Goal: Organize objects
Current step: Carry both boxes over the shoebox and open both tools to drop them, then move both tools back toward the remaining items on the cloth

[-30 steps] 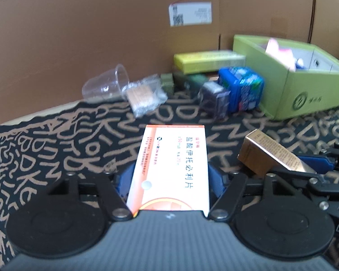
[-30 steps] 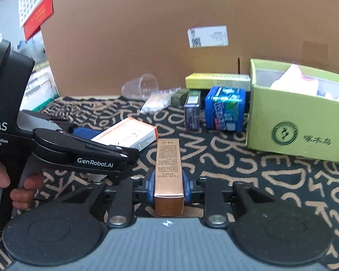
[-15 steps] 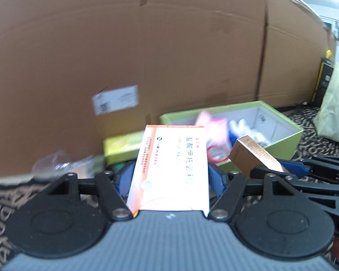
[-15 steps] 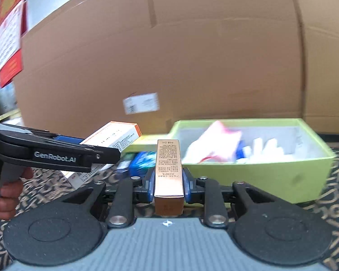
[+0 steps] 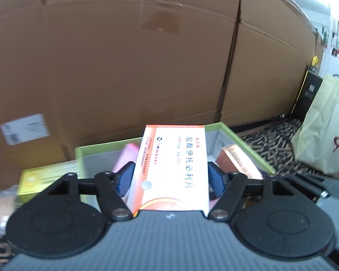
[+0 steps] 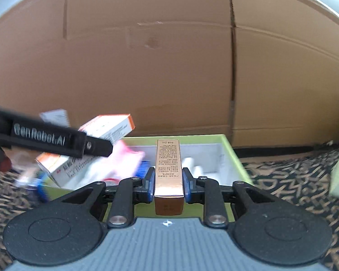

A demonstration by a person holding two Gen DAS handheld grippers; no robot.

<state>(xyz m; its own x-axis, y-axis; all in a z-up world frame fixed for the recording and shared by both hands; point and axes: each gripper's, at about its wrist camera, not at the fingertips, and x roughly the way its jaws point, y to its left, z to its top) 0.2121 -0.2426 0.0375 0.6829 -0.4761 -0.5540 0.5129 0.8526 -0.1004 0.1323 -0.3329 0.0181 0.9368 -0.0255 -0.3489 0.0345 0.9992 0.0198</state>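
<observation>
The left gripper [image 5: 170,180] is clamping a white-and-orange medicine box [image 5: 174,167] between its blue pads; the box is filling the centre of the left wrist view and is projecting over the green box [image 5: 244,142], whose rim is showing behind it at mid-frame. The right gripper [image 6: 168,184] is closed on a slim copper-coloured carton [image 6: 168,169], which is standing at the centre of the right wrist view with its far end over the open green box [image 6: 232,158].

In the right wrist view the left gripper's arm is crossing the left of the frame, carrying the medicine box [image 6: 106,131] above the near left corner of the green box. The copper-coloured carton [image 5: 237,164] is also appearing at the right of centre in the left wrist view, inside the outline of the green box.

Contents already in the green box: a pink packet [image 6: 126,155] and white items, blurred and not identifiable. A yellow-green box [image 5: 47,178] is lying at the lower left of the left wrist view, outside the green box, on the patterned cloth [image 6: 293,180].

Assessment: the task is partly done. 2 items are in hand and not yet released; at least 1 item is remaining outside. Neither held item appears to be touching the contents below.
</observation>
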